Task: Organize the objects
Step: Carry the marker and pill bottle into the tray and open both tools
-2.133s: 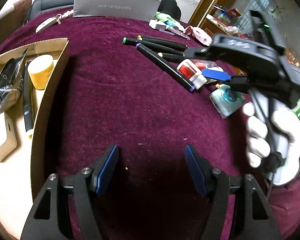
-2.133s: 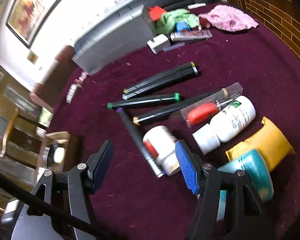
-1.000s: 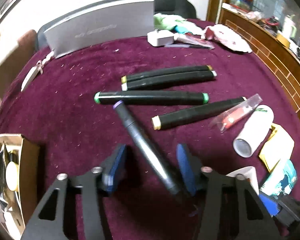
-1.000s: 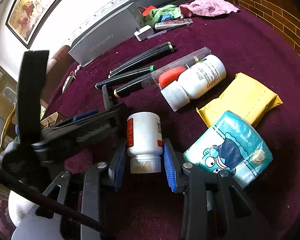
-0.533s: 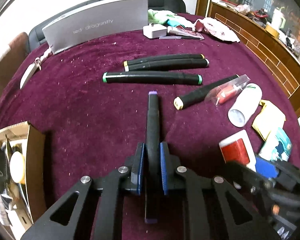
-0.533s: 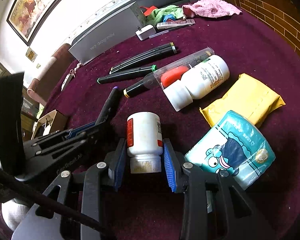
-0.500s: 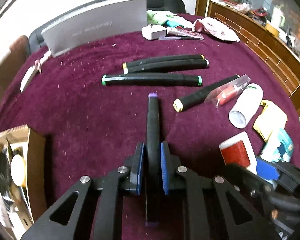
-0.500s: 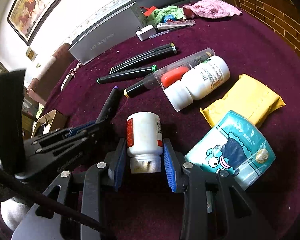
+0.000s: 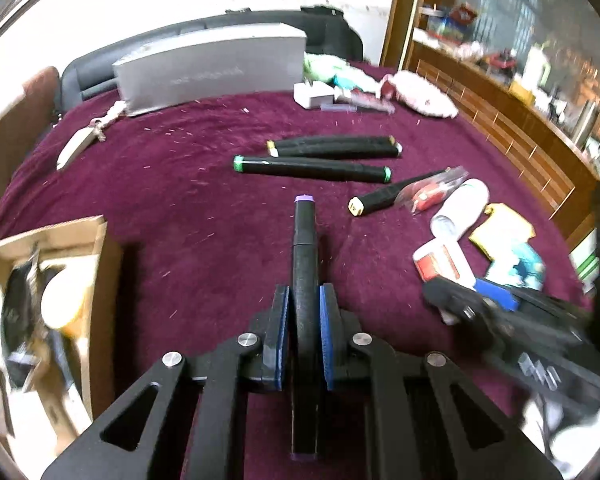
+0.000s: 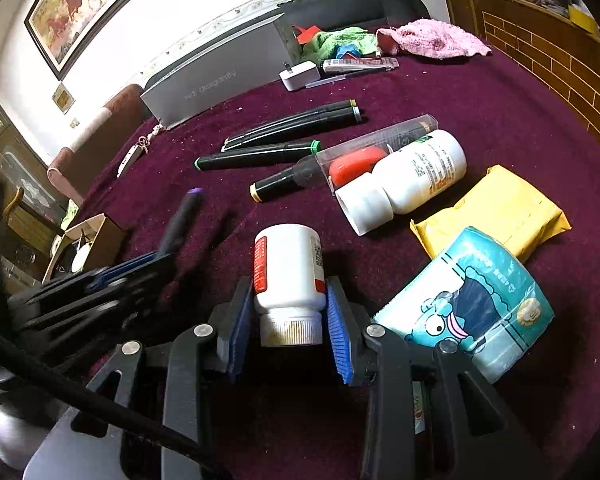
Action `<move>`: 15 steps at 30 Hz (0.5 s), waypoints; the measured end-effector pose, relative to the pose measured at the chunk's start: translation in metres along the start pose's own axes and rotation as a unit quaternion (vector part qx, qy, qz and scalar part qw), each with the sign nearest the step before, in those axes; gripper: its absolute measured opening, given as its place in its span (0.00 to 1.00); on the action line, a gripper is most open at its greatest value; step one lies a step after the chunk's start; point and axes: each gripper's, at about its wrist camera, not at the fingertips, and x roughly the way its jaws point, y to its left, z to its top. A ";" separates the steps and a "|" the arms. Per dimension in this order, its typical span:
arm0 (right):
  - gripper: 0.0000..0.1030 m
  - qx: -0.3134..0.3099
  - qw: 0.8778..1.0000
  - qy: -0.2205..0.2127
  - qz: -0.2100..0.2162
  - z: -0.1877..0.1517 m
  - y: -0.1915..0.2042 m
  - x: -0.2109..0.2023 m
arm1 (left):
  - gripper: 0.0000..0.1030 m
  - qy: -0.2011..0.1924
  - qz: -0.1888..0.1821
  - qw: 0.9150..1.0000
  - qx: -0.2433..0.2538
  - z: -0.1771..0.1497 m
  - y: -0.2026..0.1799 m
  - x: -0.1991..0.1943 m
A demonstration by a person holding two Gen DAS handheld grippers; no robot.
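My left gripper (image 9: 303,320) is shut on a black marker with purple ends (image 9: 305,264), held above the maroon cloth (image 9: 204,208); it also shows in the right wrist view (image 10: 180,224). My right gripper (image 10: 288,320) is shut on a white bottle with a red label (image 10: 288,268), also seen in the left wrist view (image 9: 440,262). A cardboard box (image 9: 96,272) holding a yellow-lidded jar and other items sits at the left. Three black markers (image 9: 312,168) and a fourth (image 9: 384,200) lie on the cloth ahead.
A second white bottle (image 10: 412,176), a clear case with a red item (image 10: 360,156), a yellow packet (image 10: 496,208) and a blue tissue pack (image 10: 472,304) lie at the right. A grey box (image 9: 216,72), charger, cloths and a keychain (image 9: 80,144) sit at the back.
My left gripper has lifted and drawn back with the marker; the view has swung so the box looms larger at the left. My right gripper still grips the bottle.
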 end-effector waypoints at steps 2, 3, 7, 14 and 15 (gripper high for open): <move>0.31 0.003 1.000 -0.001 0.011 0.000 -0.001 -0.001 | 0.11 -0.016 -0.010 1.000 -0.015 -0.008 0.009 -0.021; 0.31 0.003 1.000 -0.003 0.016 0.000 0.000 -0.002 | 0.11 -0.025 -0.018 0.999 -0.026 -0.013 0.017 -0.033; 0.31 -0.002 1.000 -0.002 0.023 -0.002 0.005 -0.001 | 0.11 -0.056 -0.039 0.996 -0.066 -0.036 0.050 -0.081; 0.31 0.004 0.999 0.020 0.043 -0.005 0.021 -0.012 | 0.11 -0.083 -0.022 0.991 -0.098 -0.079 0.095 -0.134; 0.31 0.003 0.999 0.023 0.047 -0.007 0.025 -0.015 | 0.11 -0.084 -0.019 0.991 -0.104 -0.085 0.102 -0.137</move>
